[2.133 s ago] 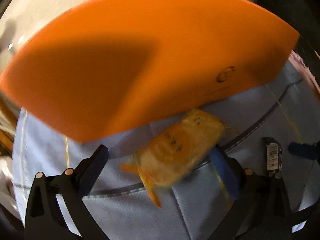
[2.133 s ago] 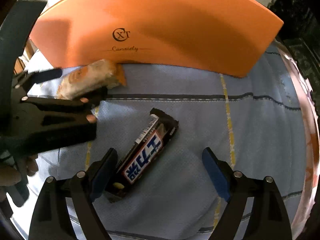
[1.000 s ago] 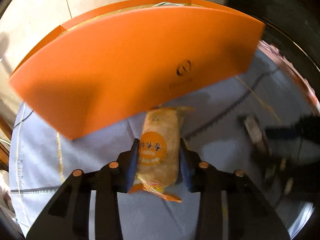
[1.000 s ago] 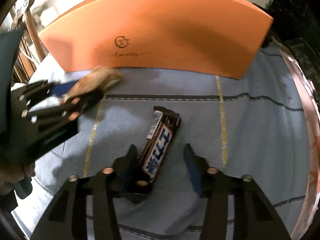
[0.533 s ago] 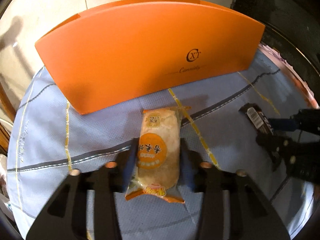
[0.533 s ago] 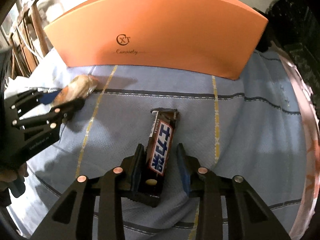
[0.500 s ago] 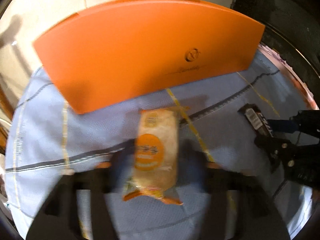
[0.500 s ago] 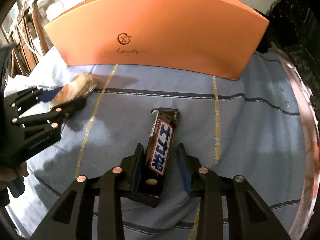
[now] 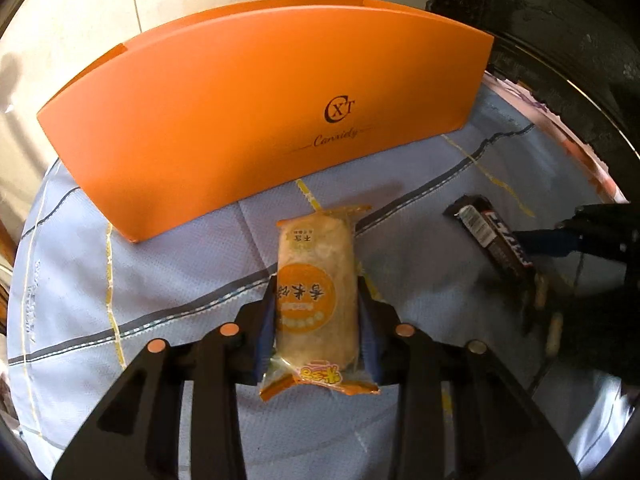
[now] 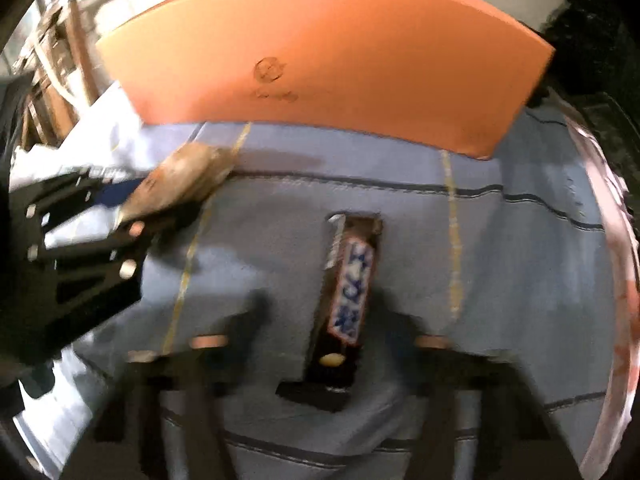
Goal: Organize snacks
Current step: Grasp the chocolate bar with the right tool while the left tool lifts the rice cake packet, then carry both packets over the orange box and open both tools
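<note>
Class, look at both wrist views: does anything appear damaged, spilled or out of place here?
Nothing stands out. The rice cracker packet and chocolate bar look intact in their grippers, and the orange box stands upright.

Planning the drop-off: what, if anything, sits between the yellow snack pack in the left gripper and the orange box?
Nothing visible. Only bare blue cloth separates the yellow snack pack, clamped in the left gripper, from the orange box. The chocolate bar sits off right.
</note>
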